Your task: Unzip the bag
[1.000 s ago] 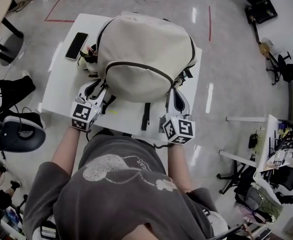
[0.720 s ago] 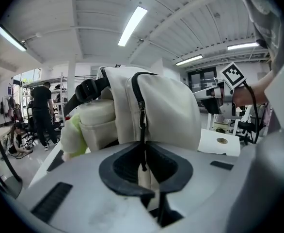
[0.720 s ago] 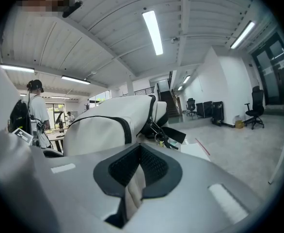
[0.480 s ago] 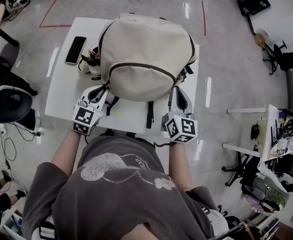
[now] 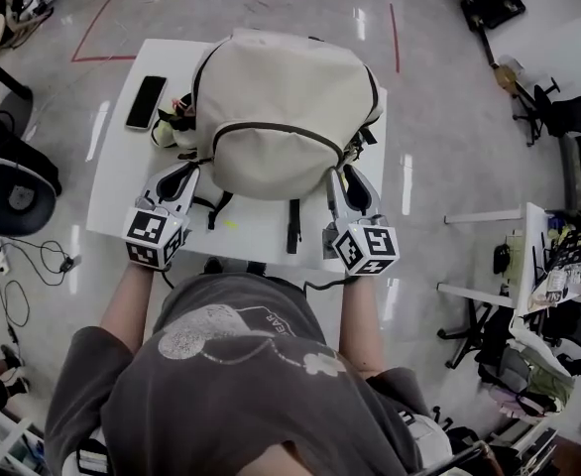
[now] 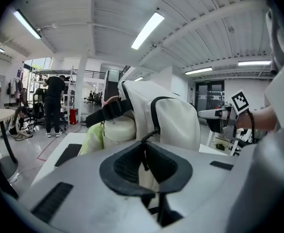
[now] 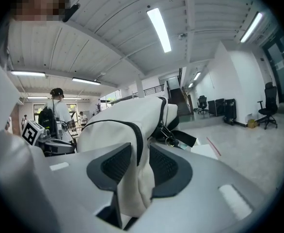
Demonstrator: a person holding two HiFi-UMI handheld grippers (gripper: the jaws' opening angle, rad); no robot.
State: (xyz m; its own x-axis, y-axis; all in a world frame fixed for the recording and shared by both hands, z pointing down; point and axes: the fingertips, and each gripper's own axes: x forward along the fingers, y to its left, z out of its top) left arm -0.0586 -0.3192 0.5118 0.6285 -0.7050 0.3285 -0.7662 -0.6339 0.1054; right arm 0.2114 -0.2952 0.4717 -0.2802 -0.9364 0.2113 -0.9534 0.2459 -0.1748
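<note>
Pinching the limp backpack's (image 5: 286, 107) slim zipper pull (image 6: 149, 134), left fingers (image 6: 120, 168) were closing while right fingers (image 7: 114, 166) opened around soft fabric (image 7: 138, 188).

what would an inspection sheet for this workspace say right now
surface: white table, largely covered by the backpack.
job's things: cream backpack lying on the table, and its zips look shut. The zipper pull sits at its left side.
clutter: black phone at the table's far left. A yellow-green thing lies against the backpack, cannot tell what.
grippers: left gripper jaws closing, tips meeting on the zipper pull. Right gripper jaws opening, with a fold of the backpack between them.
cables: loose cable on the floor left of the table.
surroundings: office chair to the left, cluttered desk to the right, a person standing in the background.
</note>
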